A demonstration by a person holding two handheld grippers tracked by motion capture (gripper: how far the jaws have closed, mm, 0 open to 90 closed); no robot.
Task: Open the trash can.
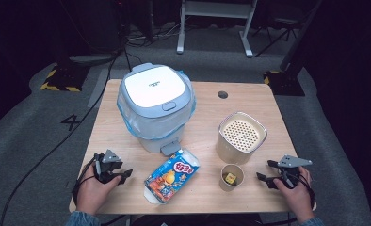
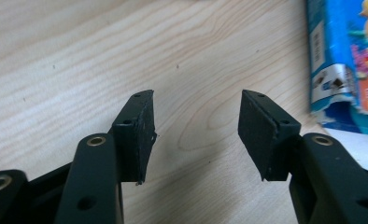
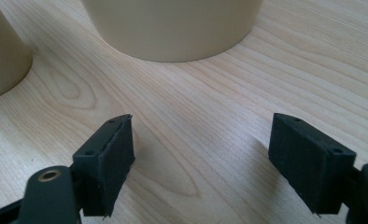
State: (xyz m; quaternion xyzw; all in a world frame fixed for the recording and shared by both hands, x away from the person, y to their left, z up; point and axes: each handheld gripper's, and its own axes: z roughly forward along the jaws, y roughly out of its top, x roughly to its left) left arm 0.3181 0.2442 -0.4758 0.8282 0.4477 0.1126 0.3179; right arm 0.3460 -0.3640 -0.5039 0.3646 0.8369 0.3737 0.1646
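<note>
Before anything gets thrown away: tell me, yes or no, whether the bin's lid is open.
No. In the high view the white lid lies flat and shut on the blue-lined bin.

The table [image 1: 127,117] is pale wood with a wavy grain, and at its twelve o'clock stands a light blue bin [image 1: 155,106] with a white lid. The carton [image 1: 172,181] at six o'clock is bright blue with yellow and orange cartoon print. At three o'clock, the canister [image 1: 241,137] is cream with a dotted top, the cup [image 1: 231,177] tan, and both grippers [image 1: 122,175] [image 1: 264,178] black.
</note>
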